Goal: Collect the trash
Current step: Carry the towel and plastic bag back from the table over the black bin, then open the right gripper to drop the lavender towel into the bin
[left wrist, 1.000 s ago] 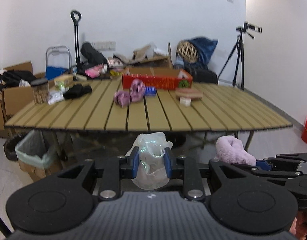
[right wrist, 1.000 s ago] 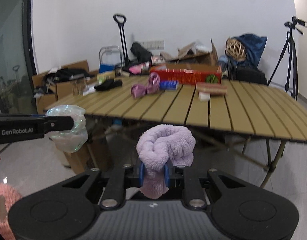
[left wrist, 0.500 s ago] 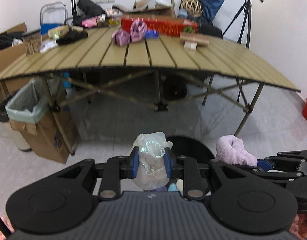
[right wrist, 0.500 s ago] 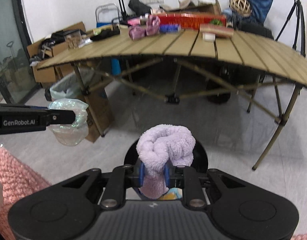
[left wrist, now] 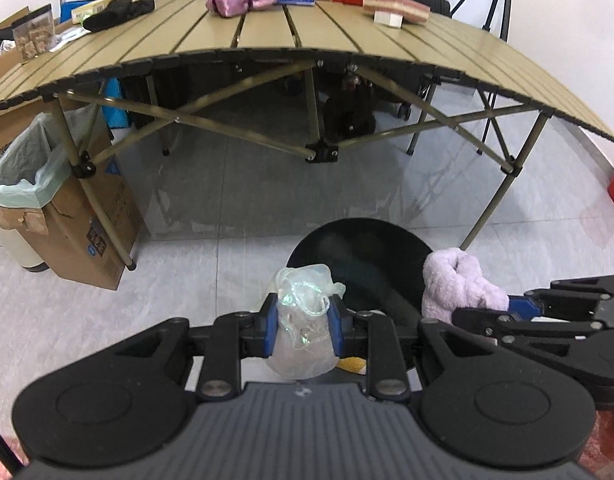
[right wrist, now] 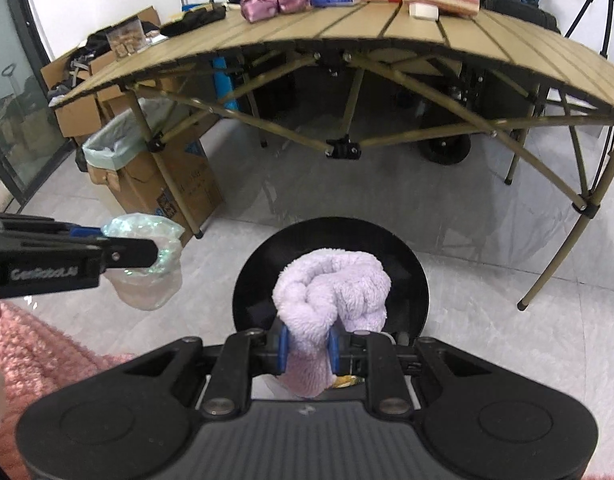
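Left wrist view shows your left gripper (left wrist: 303, 330) pinching a crumpled clear plastic bag (left wrist: 305, 322) between its blue fingers (left wrist: 270, 329), just left of the black bin (left wrist: 363, 264) on the floor. It looks almost weightless, thin and slick, and it bulges above and below the pinch, so it may cling to the pads when let go; hold it by the bunched middle, as you do now. In the right wrist view your right gripper (right wrist: 308, 350) squeezes a lilac fluffy cloth (right wrist: 331, 292) near its lower end, right over the bin. That cloth looks soft, light and grippy, not fragile, and its loose upper folds flop over. The desk (left wrist: 267, 40) stands far behind.
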`<state>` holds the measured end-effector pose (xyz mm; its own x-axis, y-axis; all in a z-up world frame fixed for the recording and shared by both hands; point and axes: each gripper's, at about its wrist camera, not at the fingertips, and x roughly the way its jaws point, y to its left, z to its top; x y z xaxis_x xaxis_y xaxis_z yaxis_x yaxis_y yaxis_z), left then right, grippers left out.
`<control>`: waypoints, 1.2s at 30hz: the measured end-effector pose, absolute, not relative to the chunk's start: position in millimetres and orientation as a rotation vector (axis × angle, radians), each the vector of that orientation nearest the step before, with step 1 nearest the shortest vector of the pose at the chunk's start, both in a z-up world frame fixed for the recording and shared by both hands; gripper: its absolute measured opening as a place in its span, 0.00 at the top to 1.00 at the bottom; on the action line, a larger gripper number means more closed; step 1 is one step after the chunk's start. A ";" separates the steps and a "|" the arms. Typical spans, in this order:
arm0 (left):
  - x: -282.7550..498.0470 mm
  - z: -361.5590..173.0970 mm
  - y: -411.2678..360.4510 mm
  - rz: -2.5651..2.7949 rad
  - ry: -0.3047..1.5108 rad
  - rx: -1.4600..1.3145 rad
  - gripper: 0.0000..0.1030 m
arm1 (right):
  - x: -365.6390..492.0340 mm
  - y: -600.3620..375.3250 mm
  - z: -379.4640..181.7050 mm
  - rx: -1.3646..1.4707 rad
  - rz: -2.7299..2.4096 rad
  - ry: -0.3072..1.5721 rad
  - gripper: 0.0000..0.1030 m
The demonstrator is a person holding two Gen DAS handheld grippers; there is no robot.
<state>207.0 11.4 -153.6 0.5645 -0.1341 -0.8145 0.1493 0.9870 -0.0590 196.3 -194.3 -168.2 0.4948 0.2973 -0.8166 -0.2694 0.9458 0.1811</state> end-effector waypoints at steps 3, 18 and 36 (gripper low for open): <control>218.5 -160.8 10.0 -0.165 0.985 0.027 0.75 | 209.1 -192.5 -178.9 0.037 0.339 1.019 0.82; 255.2 -182.8 7.9 -0.155 1.035 0.047 0.75 | 263.0 -179.5 -231.8 0.032 0.348 1.122 0.82; 274.5 -198.0 9.4 -0.155 1.047 0.061 0.75 | 292.4 -151.8 -296.9 -0.076 0.329 1.257 0.82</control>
<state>274.5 9.4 -198.0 0.4901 -0.0986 -0.8661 0.1564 0.9874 -0.0239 292.4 -151.8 -296.9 0.2685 0.2027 -0.9417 -0.2851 0.9505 0.1233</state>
